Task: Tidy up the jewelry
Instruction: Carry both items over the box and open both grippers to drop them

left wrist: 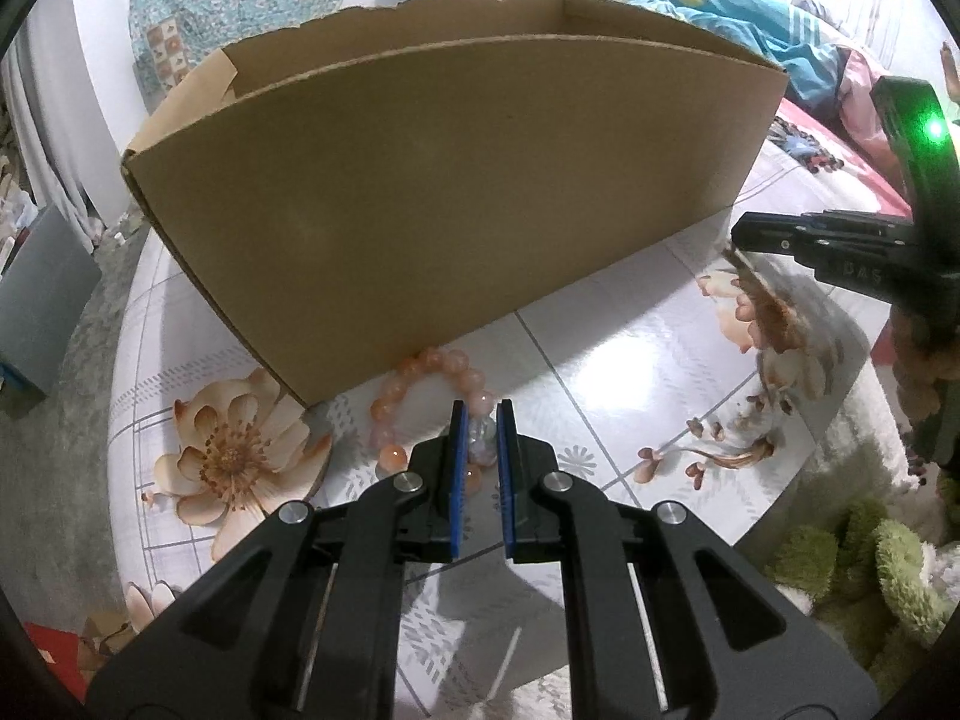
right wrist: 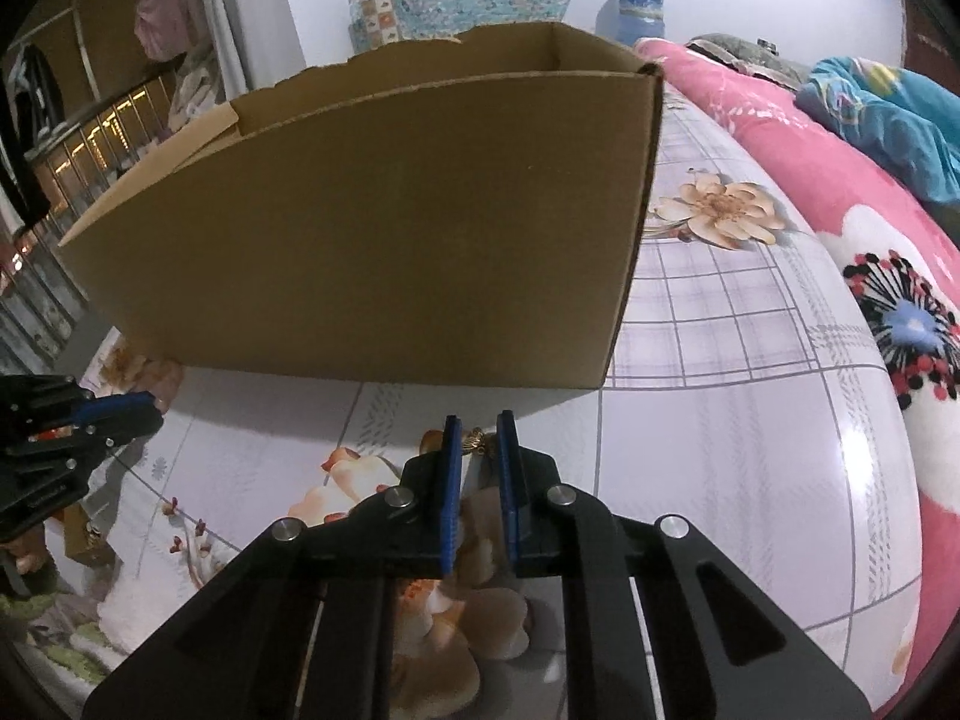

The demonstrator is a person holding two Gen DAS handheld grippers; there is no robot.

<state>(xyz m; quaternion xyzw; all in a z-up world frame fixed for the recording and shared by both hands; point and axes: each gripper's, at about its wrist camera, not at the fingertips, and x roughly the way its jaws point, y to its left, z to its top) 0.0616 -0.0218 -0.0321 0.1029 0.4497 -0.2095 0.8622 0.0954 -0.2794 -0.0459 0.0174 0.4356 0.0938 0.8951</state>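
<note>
Your left gripper fingers are clamped on the peach bead bracelet, which lies on the floral tablecloth just beside the cardboard box. Your right gripper fingers are pinched on a small gold jewelry piece near the box's front wall.

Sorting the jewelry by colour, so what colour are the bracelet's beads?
Mostly peach-orange beads on the bracelet, a few pale ones; clearest in the left wrist view.
</note>
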